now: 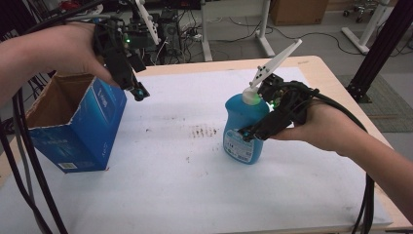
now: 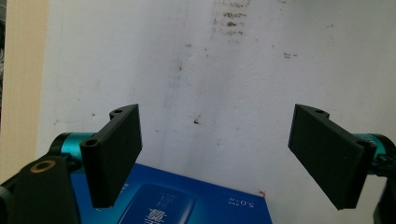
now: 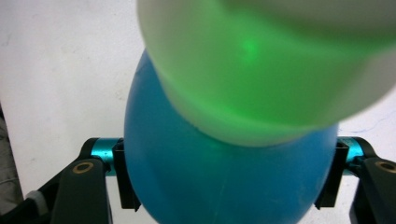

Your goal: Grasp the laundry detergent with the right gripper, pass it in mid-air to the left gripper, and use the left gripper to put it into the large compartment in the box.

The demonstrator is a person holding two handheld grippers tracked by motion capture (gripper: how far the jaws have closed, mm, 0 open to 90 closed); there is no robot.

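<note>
Right gripper [image 1: 251,132] pinches the blue bottle [image 1: 241,129] near the table's [image 1: 195,195] right edge, hiding its label's right part. Left gripper [image 2: 217,156] hangs spread over the box [image 1: 78,126], whose base the table's left edge cuts off.

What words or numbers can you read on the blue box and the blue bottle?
"5.0": small white print on the blue box, seen upside down in the left gripper view.
Larger white characters on the box's lighter panel: too blurred to read.
White label low on the box in the high view: too small.
Label on the blue bottle: too small and blurred.
</note>
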